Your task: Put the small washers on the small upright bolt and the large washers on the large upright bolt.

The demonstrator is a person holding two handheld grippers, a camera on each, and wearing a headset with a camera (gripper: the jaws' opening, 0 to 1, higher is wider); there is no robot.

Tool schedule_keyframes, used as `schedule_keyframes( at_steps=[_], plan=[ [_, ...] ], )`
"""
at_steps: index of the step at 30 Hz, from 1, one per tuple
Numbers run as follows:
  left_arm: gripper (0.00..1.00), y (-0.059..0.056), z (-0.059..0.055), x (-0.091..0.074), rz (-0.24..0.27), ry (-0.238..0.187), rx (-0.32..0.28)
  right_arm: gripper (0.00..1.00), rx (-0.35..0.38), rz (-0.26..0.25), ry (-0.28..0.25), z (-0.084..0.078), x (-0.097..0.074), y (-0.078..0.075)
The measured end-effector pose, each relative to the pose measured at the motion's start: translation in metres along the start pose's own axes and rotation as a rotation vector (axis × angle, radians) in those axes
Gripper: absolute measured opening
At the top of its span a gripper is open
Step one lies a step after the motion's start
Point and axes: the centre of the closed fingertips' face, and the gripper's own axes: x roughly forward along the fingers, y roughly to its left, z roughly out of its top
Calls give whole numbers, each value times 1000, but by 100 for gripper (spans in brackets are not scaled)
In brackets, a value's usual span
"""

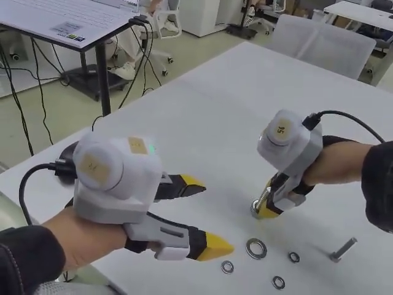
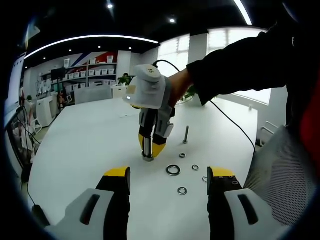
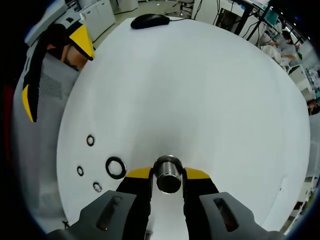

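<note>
A white tabletop (image 1: 233,92) runs ahead of the left hand-held gripper (image 1: 214,215) and the right hand-held gripper (image 1: 265,209). Well beyond the left one, across a pale floor (image 1: 61,104), a desk (image 1: 55,18) stands on black legs. Black cables (image 1: 146,49) hang from its edge and a wheeled chair (image 1: 163,27) sits behind it. Beyond the right one, a grey mesh chair (image 1: 328,40) stands at the tabletop's far edge, with a second table (image 1: 362,11) past it. In the left gripper view a dark ceiling (image 2: 125,15) carries a curved light strip (image 2: 85,39) and spotlights (image 2: 172,20). Shelves (image 2: 95,75) with boxes line a red and blue wall (image 2: 107,56), and bright windows (image 2: 220,40) lie behind the right one.
</note>
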Motion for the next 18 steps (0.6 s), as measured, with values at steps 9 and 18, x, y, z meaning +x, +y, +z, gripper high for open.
schedule_keyframes(
  at_steps=[9,18],
  plan=[
    [61,-1,0,0,-2,5,2,29,0,-5,-16,-4,-2,-1],
    [61,-3,0,0,-4,10,5,31,21,-17,-27,-14,-10,-1]
  ],
)
